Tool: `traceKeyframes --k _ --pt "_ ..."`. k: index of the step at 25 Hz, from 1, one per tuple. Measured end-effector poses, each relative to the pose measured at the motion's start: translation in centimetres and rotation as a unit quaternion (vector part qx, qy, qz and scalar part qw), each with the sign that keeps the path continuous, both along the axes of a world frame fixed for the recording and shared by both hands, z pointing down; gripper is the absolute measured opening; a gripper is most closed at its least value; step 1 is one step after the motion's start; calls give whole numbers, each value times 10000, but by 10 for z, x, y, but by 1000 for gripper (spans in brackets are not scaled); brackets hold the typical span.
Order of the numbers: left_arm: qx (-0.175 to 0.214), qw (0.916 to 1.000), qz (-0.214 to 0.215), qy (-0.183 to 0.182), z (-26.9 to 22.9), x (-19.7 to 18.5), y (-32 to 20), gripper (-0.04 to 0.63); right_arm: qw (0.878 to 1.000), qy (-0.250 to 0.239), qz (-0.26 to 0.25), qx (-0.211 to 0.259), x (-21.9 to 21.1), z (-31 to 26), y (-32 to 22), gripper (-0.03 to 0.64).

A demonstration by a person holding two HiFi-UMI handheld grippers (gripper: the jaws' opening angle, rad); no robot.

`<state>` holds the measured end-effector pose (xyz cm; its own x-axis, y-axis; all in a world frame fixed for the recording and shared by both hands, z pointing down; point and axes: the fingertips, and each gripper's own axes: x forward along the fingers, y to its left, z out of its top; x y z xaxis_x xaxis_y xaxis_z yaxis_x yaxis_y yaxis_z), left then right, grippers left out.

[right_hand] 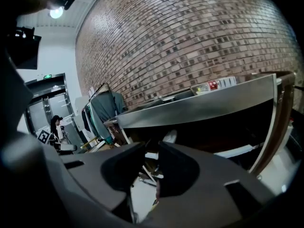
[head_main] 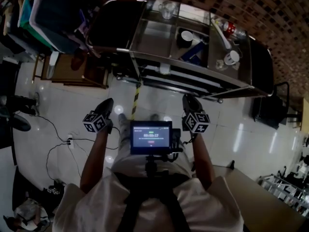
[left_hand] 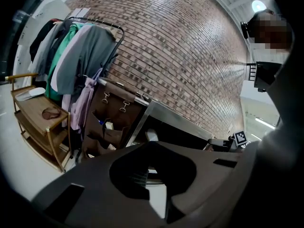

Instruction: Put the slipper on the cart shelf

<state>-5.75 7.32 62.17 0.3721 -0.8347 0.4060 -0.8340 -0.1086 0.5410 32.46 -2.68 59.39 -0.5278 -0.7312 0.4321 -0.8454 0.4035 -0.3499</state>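
A steel cart (head_main: 126, 50) stands in front of me against a brick wall. A white slipper (head_main: 165, 69) lies on a shelf below its top, and it also shows as a pale shape in the left gripper view (left_hand: 151, 136) and in the right gripper view (right_hand: 169, 137). My left gripper (head_main: 107, 105) hangs over the floor, short of the cart, shut with nothing between its jaws. My right gripper (head_main: 189, 102) is level with it on the other side. Its jaws stand a narrow gap apart and hold nothing.
The cart top carries mugs (head_main: 186, 36), a glass cup (head_main: 166, 8) and small items. A wooden shoe rack (left_hand: 40, 118) and a clothes rail with hanging garments (left_hand: 80, 56) stand to the left. Cables (head_main: 58, 144) run over the white floor.
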Motion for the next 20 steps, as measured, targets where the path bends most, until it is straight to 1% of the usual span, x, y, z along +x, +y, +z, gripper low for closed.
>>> traceKeyframes --k 6,11,16,20 --pt "-162 9999 1 52 7 -42 9 3 9996 42 276 -8 -35 -4 7 100" --pt "-122 9997 193 18 -5 -89 0 3 9987 -44 508 -92 -85 -7 19 100" --pt "-139 9989 372 232 -4 -124 0 3 9980 -3 627 -61 -138 -16 27 100" --pt "-243 9977 527 351 8 -144 0 3 9966 -158 810 25 -165 -27 31 100"
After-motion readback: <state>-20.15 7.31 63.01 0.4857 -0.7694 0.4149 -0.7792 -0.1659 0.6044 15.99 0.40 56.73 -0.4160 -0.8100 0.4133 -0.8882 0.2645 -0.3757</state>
